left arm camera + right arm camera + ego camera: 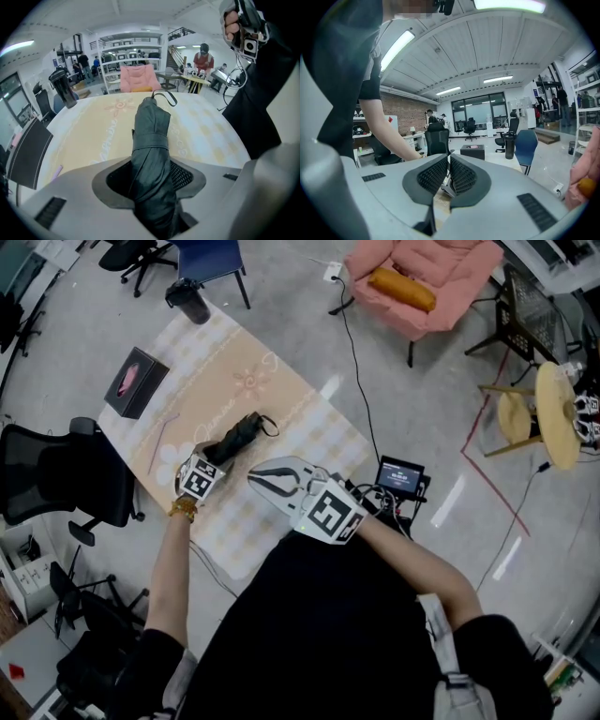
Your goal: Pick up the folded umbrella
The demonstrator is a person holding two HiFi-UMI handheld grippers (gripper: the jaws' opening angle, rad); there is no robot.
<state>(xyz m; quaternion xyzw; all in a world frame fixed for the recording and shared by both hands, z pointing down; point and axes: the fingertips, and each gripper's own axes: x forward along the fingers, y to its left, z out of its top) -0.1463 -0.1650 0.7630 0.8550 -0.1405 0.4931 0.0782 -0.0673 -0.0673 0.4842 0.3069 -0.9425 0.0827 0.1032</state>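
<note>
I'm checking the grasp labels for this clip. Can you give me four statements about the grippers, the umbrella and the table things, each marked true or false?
1. The left gripper is closed on the folded umbrella. True.
2. The right gripper holds the black tumbler. False: its jaws are together and empty; the tumbler stands at the far corner of the table.
3. The black box lies on the table. True.
4. The umbrella is spread open. False: it is folded, with its strap round it.
</note>
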